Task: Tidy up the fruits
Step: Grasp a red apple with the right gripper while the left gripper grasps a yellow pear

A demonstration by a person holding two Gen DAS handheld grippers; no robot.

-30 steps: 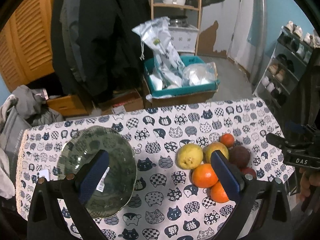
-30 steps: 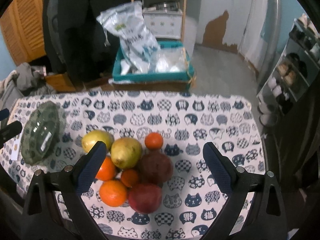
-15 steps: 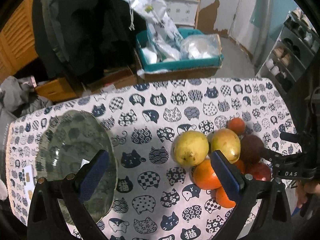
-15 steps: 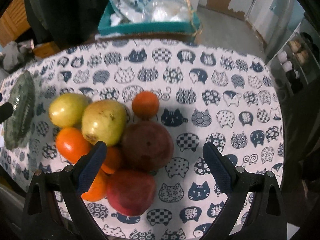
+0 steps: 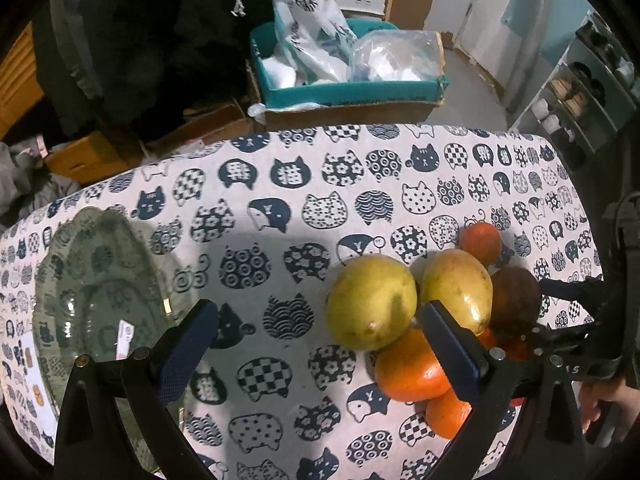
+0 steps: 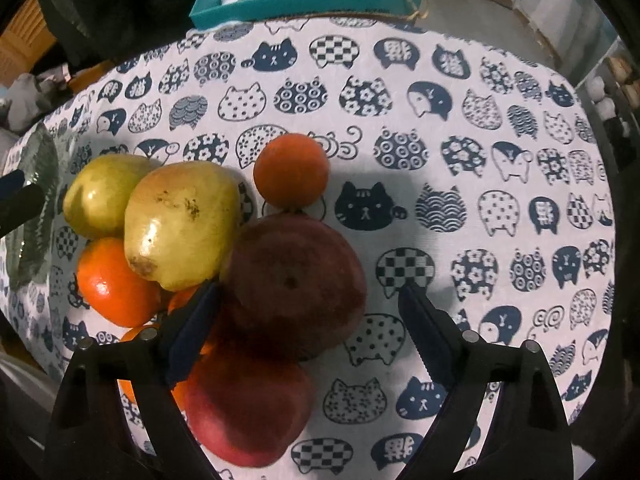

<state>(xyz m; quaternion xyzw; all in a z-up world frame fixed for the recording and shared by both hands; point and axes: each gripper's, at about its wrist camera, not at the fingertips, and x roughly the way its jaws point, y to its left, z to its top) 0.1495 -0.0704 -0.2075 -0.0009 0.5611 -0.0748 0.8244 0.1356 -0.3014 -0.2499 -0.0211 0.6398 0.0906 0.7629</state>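
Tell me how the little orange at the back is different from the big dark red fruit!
The little orange is bright orange; the dark red fruit is dull brownish red. The little orange looks much smaller than the dark red fruit. The dark red fruit sits between the right hand-held gripper's closing fingers; the little orange lies beyond them. Both are round, touching, and rest on the cat-print tablecloth.

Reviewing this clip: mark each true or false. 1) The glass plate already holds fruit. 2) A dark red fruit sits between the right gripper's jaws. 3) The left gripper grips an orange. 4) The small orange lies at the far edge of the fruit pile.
1) False: the glass plate is bare.
2) True: the dark red fruit lies between the closing jaws of the right gripper, pads not yet pressing.
3) False: the left gripper is open, holding nothing.
4) True: the small orange.
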